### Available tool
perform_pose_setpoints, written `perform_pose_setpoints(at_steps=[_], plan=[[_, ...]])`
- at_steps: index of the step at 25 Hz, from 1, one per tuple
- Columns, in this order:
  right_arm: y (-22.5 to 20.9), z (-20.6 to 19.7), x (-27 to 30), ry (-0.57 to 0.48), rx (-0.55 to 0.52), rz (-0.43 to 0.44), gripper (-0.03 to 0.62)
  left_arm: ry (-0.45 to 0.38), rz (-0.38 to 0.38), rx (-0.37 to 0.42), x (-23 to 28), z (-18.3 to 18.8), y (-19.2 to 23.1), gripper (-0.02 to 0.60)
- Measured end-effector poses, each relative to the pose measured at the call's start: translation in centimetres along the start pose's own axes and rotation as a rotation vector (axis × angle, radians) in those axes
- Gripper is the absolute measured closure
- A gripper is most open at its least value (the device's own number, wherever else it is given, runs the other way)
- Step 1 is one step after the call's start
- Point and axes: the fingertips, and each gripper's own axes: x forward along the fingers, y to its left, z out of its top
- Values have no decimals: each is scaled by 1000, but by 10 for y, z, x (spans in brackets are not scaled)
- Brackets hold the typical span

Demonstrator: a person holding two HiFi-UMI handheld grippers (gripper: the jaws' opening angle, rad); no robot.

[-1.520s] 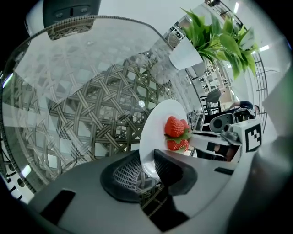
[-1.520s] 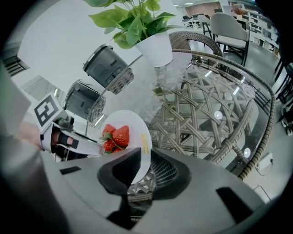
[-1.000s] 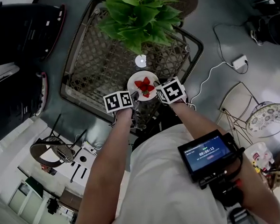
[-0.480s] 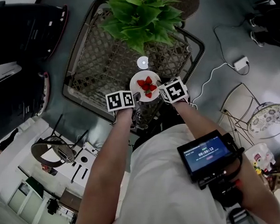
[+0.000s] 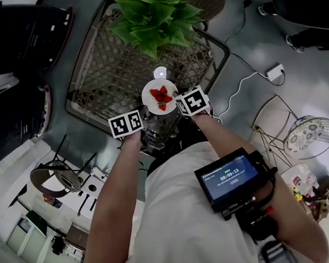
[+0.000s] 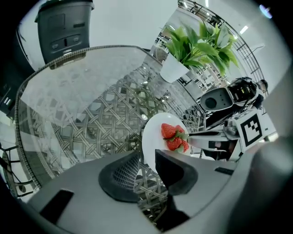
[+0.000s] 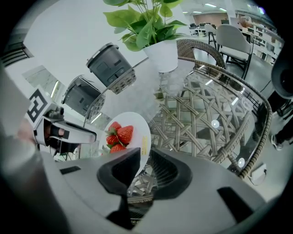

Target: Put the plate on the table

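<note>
A small white plate [image 5: 151, 94] with three strawberries [image 5: 161, 95] on it hangs over the near part of the glass-topped wicker table [image 5: 112, 70]. My left gripper [image 5: 145, 111] is shut on the plate's left rim and my right gripper [image 5: 175, 101] on its right rim. In the left gripper view the plate [image 6: 153, 137] sits between the jaws of the left gripper [image 6: 147, 157], with the right gripper [image 6: 208, 135] reaching in opposite. The right gripper view shows the plate [image 7: 141, 137] pinched by the right gripper [image 7: 144, 157]. Whether the plate touches the glass I cannot tell.
A potted green plant [image 5: 155, 16] stands at the table's far side, with a small white disc [image 5: 160, 72] just beyond the plate. Black seats [image 5: 22, 36] lie to the left. A cable and adapter [image 5: 275, 72] lie on the floor at right, near a wire stand [image 5: 310, 138].
Both grippers and the plate have shifted slightly left and farther over the table, still holding it from both sides. The head view has swung a little.
</note>
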Motion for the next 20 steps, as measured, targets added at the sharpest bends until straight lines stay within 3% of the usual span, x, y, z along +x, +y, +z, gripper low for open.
perform_pose_setpoints(at_steps=[16, 20], plan=[[13, 9, -47, -164, -39, -19, 540, -144, -79, 61, -42, -25, -23, 494], [13, 5, -63, -190, -51, -46, 582, -190, -115, 72, -55, -29, -26, 495]])
